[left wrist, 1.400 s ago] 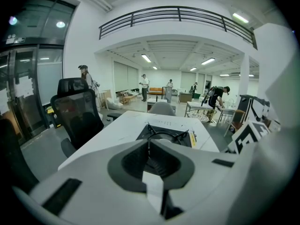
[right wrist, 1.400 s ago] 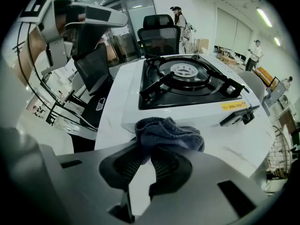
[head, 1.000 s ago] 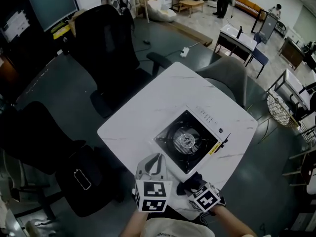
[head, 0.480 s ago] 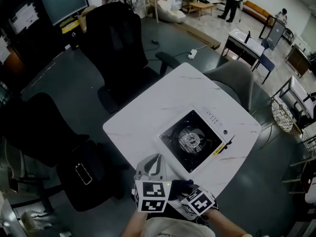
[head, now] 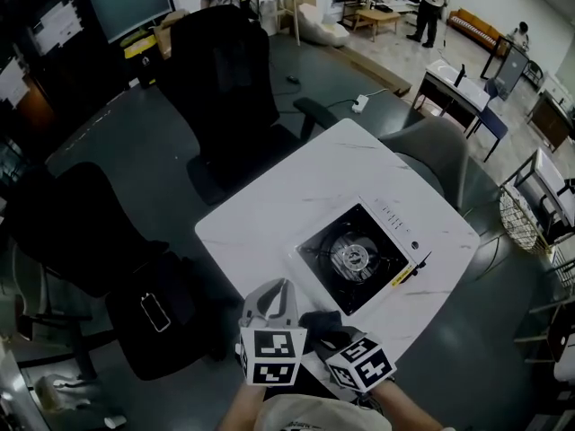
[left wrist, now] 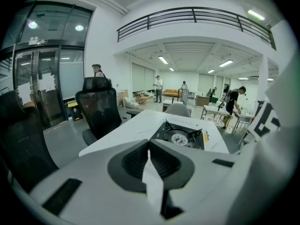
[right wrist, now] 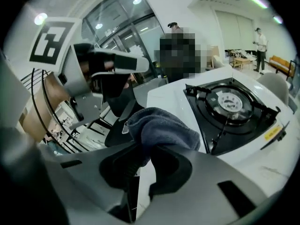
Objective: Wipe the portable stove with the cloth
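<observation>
The portable stove sits on the near right part of the white table, its black top and round burner facing up. My right gripper is at the table's near edge, shut on a dark blue-grey cloth. In the right gripper view the cloth bulges out of the jaws of the right gripper, with the stove just beyond to the right. My left gripper hovers beside it on the left, shut and empty. Seen from the left gripper, the stove lies ahead.
Black office chairs stand beyond and to the left of the table, and a grey chair is tucked in on its far right side. A wire basket stands on the floor to the right. People stand far off at the back.
The right gripper with the cloth has drawn a little left, closer to the left gripper. The head view has shifted slightly; the stove stays put.
</observation>
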A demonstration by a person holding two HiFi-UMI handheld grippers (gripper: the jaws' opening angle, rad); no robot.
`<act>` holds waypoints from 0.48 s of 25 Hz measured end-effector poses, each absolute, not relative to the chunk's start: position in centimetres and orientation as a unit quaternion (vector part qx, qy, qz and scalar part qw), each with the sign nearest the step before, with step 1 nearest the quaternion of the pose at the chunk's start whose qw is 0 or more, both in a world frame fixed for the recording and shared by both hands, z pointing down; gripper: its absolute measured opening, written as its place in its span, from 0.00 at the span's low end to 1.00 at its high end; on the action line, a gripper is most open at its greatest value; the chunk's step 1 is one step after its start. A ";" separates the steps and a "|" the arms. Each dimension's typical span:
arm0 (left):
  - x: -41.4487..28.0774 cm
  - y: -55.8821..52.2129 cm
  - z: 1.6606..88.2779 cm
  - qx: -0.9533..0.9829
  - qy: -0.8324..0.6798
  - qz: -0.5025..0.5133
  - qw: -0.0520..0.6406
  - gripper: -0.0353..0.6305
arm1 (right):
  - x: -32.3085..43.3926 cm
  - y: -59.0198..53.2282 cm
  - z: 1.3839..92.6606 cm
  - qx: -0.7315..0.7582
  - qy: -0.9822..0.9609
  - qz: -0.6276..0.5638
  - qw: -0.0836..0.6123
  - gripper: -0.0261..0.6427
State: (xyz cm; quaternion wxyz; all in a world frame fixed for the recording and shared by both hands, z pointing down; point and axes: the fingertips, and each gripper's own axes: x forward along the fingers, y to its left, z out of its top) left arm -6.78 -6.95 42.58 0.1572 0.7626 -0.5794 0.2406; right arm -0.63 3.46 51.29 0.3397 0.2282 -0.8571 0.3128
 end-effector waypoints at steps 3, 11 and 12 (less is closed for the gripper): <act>-7.1 -7.0 42.1 0.759 -0.586 0.237 0.153 0.09 | -1.3 1.6 49.2 0.247 -0.868 0.294 0.314 0.13; -8.1 -6.6 40.3 0.752 -0.607 0.217 0.141 0.09 | -1.7 -2.2 44.8 0.315 -0.876 0.266 0.250 0.13; -8.1 -6.5 40.0 0.752 -0.608 0.214 0.139 0.09 | -1.6 -2.6 44.2 0.323 -0.876 0.262 0.243 0.13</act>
